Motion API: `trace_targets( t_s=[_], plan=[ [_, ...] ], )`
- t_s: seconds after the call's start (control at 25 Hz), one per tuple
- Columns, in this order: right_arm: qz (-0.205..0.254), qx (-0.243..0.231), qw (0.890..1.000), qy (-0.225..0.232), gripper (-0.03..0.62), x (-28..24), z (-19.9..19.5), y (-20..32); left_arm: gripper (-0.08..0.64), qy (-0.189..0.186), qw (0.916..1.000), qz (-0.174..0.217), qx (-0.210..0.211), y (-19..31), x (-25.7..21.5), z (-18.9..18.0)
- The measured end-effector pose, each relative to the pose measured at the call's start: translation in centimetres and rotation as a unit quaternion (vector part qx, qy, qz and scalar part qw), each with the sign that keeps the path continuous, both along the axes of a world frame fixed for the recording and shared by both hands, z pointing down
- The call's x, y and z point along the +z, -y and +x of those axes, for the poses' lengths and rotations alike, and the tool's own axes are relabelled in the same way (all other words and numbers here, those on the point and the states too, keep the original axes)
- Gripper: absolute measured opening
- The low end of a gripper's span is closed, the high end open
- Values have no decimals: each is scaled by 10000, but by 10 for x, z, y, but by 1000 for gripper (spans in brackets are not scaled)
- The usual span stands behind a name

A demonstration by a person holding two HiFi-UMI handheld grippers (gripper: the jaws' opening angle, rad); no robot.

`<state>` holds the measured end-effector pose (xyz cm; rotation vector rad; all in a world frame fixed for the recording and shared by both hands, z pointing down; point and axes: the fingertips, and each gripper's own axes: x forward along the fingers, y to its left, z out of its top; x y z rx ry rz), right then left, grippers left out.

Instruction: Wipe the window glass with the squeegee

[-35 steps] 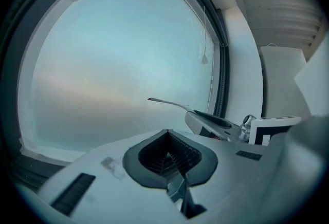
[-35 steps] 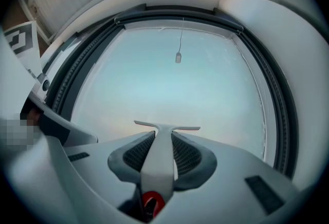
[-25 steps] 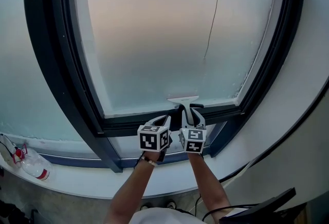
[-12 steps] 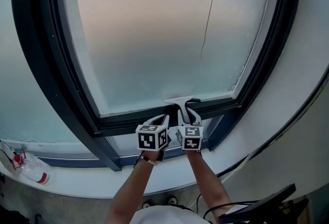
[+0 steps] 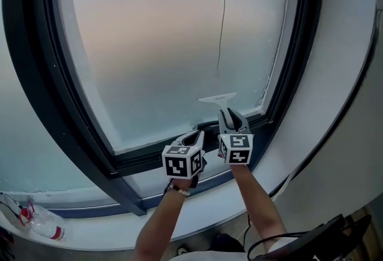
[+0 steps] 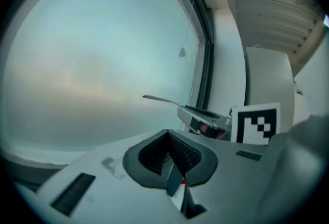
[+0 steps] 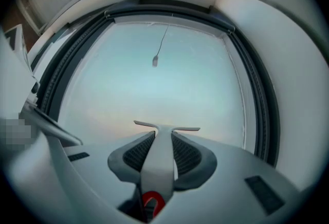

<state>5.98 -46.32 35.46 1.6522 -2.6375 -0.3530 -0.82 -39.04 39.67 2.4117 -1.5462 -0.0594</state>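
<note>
Right gripper view, says Tam: what sits between the jaws?

Bo: The squeegee point(image 7: 158, 164). The right gripper point(image 7: 163, 140) is clenched on its thin white handle. The flat blade sticks out just past the jaw tips, across the window glass point(image 7: 169, 79).

Tam: Is the blade on the glass?

Bo: It looks right up against it, low on the pane and near the right side. I can't tell if the edge is pressed on.

Tam: How will it feel to hold?

Bo: I think it is light. The handle looks stiff and smooth, so it could slip or twist. The middle of the handle, where the jaws grip now, seems a good place to hold. I guess glass can break, so push softly.

Tam: And the other one?

Bo: The left gripper point(image 6: 167, 138) has its jaws squeezed together with nothing inside. It waits just beside the right one, a bit lower, by the dark window frame point(image 5: 149, 155).

Tam: How are the arms?

Bo: Both reach forward. The right one points up at the glass.
</note>
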Motion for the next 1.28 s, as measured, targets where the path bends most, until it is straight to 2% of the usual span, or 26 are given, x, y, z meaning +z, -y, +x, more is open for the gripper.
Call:
trace_targets(
  t_s=[0.2, 0.4, 0.56, 0.76, 0.88, 1.08, 1.28],
  plan=[
    [711, 69, 9965, 438, 91, -104, 49, 23, -2, 301, 9982, 480, 173, 16, -53, 47],
    [1439, -247, 9859, 819, 91, -220, 83, 40, -2, 414, 9942, 986, 108, 47, -120, 97],
    [1964, -570, 9751, 859, 91, -297, 86, 42, -2, 487, 9889, 1399, -126, 66, -175, 119],
    [2409, -942, 9609, 984, 91, -380, 74, 45, -2, 441, 9821, 1766, -486, 79, -236, 122],
    [2530, -1072, 9552, 1101, 91, -411, 61, 46, -2, 570, 9781, 1912, -601, 81, -253, 121],
    [2780, -1093, 9471, 1176, 91, -445, 43, 34, -2, 603, 9761, 1980, -657, 80, -263, 112],
    [2776, -932, 9501, 1076, 91, -454, 29, 40, -2, 553, 9768, 1980, -592, 78, -258, 102]
  ],
)
